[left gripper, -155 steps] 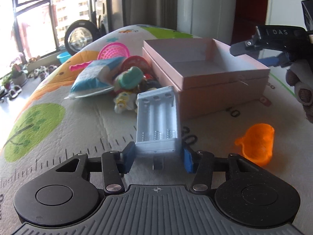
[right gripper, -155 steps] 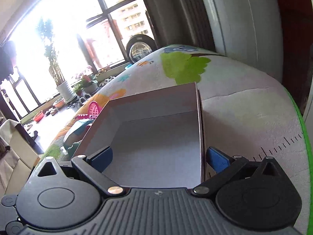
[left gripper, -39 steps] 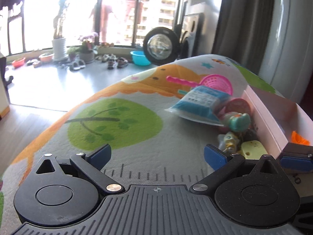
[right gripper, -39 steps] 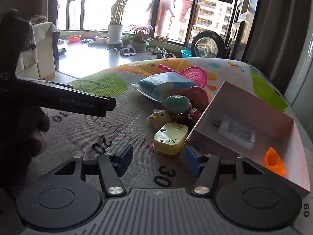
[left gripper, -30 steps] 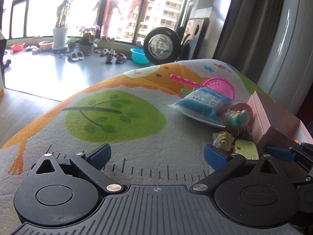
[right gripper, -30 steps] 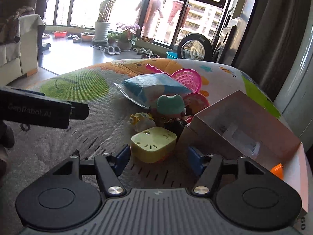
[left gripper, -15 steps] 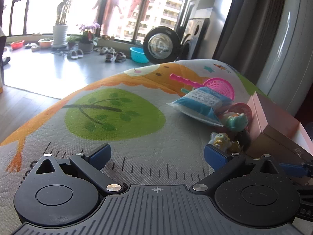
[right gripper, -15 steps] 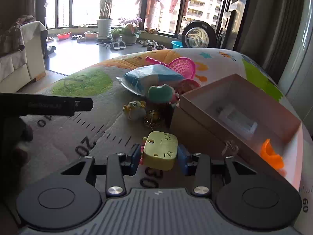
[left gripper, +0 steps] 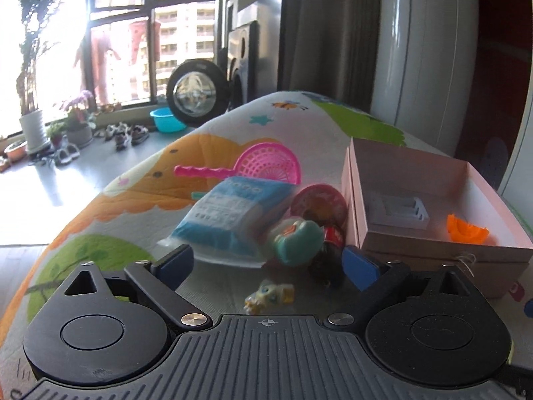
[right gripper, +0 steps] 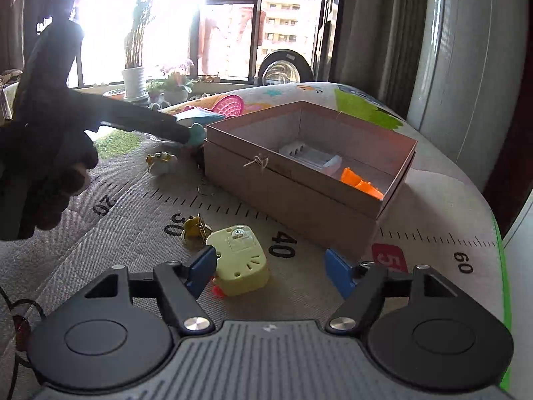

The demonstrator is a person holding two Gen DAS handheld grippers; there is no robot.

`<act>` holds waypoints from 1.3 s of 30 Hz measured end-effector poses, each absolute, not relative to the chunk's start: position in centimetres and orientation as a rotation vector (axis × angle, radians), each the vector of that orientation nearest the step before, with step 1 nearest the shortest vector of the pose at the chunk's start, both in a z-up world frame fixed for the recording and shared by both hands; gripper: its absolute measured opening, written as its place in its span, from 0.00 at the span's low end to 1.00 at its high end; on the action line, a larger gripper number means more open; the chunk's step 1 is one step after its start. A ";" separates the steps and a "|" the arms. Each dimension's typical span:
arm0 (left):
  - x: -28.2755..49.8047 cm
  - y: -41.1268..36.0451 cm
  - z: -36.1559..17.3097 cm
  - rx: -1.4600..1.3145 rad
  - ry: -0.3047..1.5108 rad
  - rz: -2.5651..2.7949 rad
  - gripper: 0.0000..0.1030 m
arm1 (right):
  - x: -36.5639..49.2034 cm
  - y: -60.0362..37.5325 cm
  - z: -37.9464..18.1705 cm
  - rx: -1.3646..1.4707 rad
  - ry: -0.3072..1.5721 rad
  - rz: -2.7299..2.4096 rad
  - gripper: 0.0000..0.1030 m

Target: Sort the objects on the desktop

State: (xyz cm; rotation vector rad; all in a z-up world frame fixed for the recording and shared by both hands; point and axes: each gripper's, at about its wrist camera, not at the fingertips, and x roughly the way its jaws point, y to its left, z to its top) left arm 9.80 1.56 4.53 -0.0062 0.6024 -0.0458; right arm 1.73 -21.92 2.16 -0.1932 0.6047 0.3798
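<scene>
Partly sorted, by the look of it. Already inside the pink box (right gripper: pixel 283 193), well beyond the right fingertips: a white battery holder (right gripper: pixel 309 156) and an orange piece (right gripper: pixel 361 180) side by side on its floor.

On the right gripper (right gripper: pixel 269 266), fingers spread, having just been opening. Between them, flat on the tabletop (right gripper: pixel 133 220): a yellow block (right gripper: pixel 240 260), close against the left finger and well clear of the right one, so not pinched. Judged as let go short of the box rather than sorted. Just beyond the left fingertip, a small yellow keyring charm (right gripper: pixel 193 228).

On the left gripper (left gripper: pixel 266 261), fingers spread too, though just closing a little, with nothing pinched. Seen in the gap past the tips: a teal toy (left gripper: pixel 296 240) and a dark toy (left gripper: pixel 326 263); nearer than the tips, a small yellow-and-white figure (left gripper: pixel 266 295).

Left to do, judging from what lies outside the box: those three toys, the yellow block and the charm. Also a blue packet (left gripper: pixel 230 220) beyond the left finger, a round pink lid (left gripper: pixel 319 203), and a pink strainer (left gripper: pixel 266 163) farthest out. More outside than in, so closer to the start than the end.
</scene>
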 end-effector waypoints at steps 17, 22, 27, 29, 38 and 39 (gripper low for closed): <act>9.4 1.0 3.6 0.082 0.632 -0.091 0.37 | 7.9 -25.9 3.2 -0.237 0.534 0.184 0.78; 8.5 1.5 3.4 0.085 0.639 -0.092 0.37 | 10.2 -27.2 2.3 -0.236 0.560 0.044 0.78; 8.8 2.0 2.5 0.073 0.682 -0.079 0.41 | 9.3 -28.4 2.7 -0.134 0.585 0.102 0.78; 9.1 2.3 1.7 0.056 0.712 -0.070 0.41 | 8.2 -27.8 2.7 -0.139 0.584 0.154 0.80; 5.1 1.7 1.7 0.090 0.697 -0.209 0.39 | 4.3 -22.8 2.4 -0.210 0.595 0.454 0.84; 4.4 1.4 1.7 0.105 0.699 -0.243 0.39 | 4.2 -22.4 2.2 -0.220 0.594 0.466 0.84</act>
